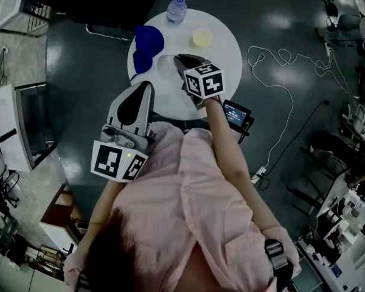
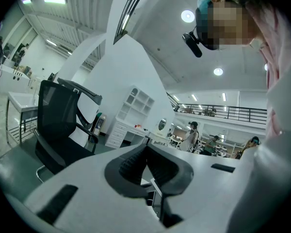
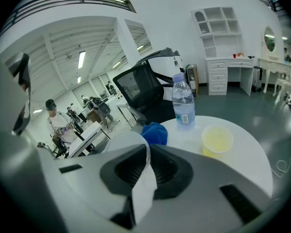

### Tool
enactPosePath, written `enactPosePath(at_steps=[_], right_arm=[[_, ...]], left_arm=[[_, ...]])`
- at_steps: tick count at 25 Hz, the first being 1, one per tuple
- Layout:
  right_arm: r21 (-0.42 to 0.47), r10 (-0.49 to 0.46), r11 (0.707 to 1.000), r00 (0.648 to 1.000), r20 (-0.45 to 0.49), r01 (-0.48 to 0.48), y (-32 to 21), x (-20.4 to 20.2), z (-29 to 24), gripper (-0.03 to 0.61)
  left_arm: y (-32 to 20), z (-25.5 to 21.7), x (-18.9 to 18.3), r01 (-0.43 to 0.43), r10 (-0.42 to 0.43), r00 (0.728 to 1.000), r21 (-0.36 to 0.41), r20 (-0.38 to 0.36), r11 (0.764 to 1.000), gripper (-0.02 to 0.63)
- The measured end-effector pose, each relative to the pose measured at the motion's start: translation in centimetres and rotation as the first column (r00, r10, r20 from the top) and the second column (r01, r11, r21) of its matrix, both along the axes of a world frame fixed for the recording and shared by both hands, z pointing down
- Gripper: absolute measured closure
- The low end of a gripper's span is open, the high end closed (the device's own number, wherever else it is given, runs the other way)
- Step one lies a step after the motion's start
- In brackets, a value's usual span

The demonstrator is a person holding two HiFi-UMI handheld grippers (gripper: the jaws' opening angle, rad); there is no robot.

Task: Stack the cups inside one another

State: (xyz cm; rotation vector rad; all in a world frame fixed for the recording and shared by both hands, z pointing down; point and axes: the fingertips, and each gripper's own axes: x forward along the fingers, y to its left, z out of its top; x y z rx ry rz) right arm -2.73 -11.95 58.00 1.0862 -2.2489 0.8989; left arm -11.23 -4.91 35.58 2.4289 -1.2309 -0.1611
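1. Right claw [image 3: 148,152]: narrow, pads pressed on the thin wall of white cup [image 3: 120,141], which runs edge-on between the jaws; reads as a rim pinch chosen to leave the base free to drop into another cup
2. Points down and forward over round table [image 1: 226,59], carrying white cup above the near-left part of the top, close beside the blue ones
3. Left claw [image 2: 146,148]: jaws together on nothing, pointing level, held back by the body and short of the table edge; parked there, by the look of it, to keep clear of the working side
4. Just beyond white cup, on the left of the top: blue cups [image 1: 147,41], two as far as can be told from above, lying against each other
5. Well apart to the right: yellow cup [image 1: 202,38], upright and mouth up, an easy target for nesting
6. At the far edge, between blue and yellow: water bottle [image 1: 176,9], upright and no part of the stack
7. Judged early in the job: nothing nested with white cup yet; calls next for centring it over an open mouth and lowering before letting go, since a thin wall held on one side can swing or buckle
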Motion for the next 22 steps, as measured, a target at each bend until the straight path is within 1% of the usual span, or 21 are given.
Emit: enactPosePath(at_steps=[11,22], right_arm=[[0.124,0.067,0.990,0.997,0.049,-0.072,-1.2,2.0,-4.5,0.534],[0.241,0.146,0.956,0.983,0.113,-0.170,-2.0,5.2,-9.6,0.534]], left_arm=[[0.2,-0.1,0.0,0.000,0.000,1.000,0.003,0.000,1.000,0.596],[0.2,-0.2,0.2,-0.010,0.010,1.000,0.008,0.007,1.000,0.597]])
